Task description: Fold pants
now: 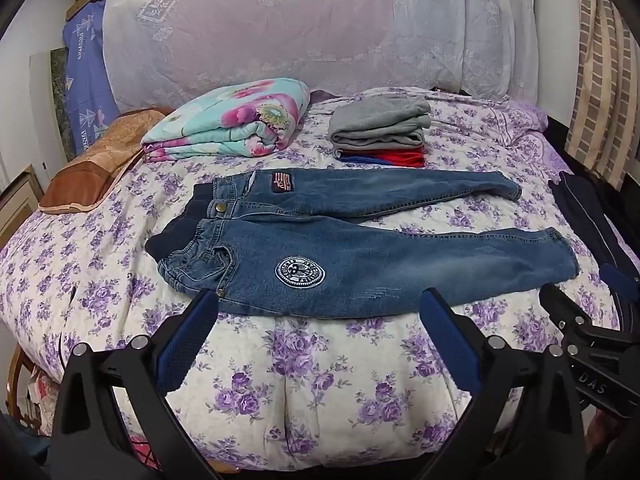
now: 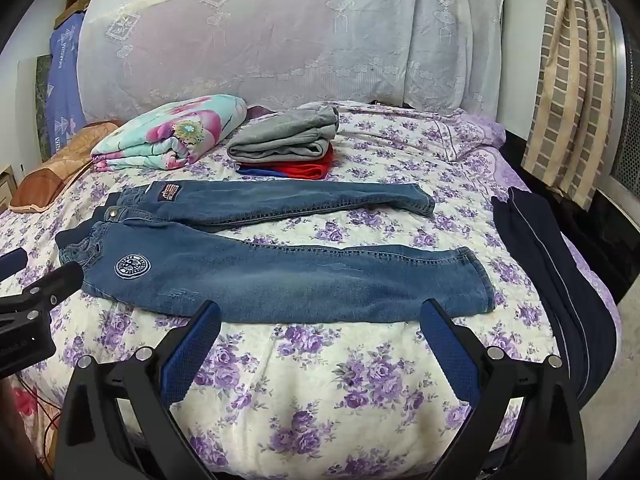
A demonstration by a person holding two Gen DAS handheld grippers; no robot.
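Blue jeans [image 1: 360, 256] lie flat on the floral bedspread [image 1: 320, 360], waistband to the left, both legs spread apart toward the right. A round white patch [image 1: 300, 273] marks the near leg. My left gripper [image 1: 318, 300] is open, hovering just before the jeans' near edge by the hip. My right gripper [image 2: 320, 310] is open, just before the near leg's lower part [image 2: 320, 280]. Neither touches the jeans. The right gripper shows at the right edge of the left wrist view [image 1: 568, 320]; the left gripper shows at the left edge of the right wrist view [image 2: 44, 284].
A folded floral quilt [image 1: 232, 120] and a stack of folded grey, red and blue clothes [image 1: 380, 128] lie behind the jeans. Dark navy pants [image 2: 560, 280] hang over the bed's right side. A brown pillow [image 1: 92, 160] sits far left. A lace-covered headboard [image 1: 300, 28] stands behind.
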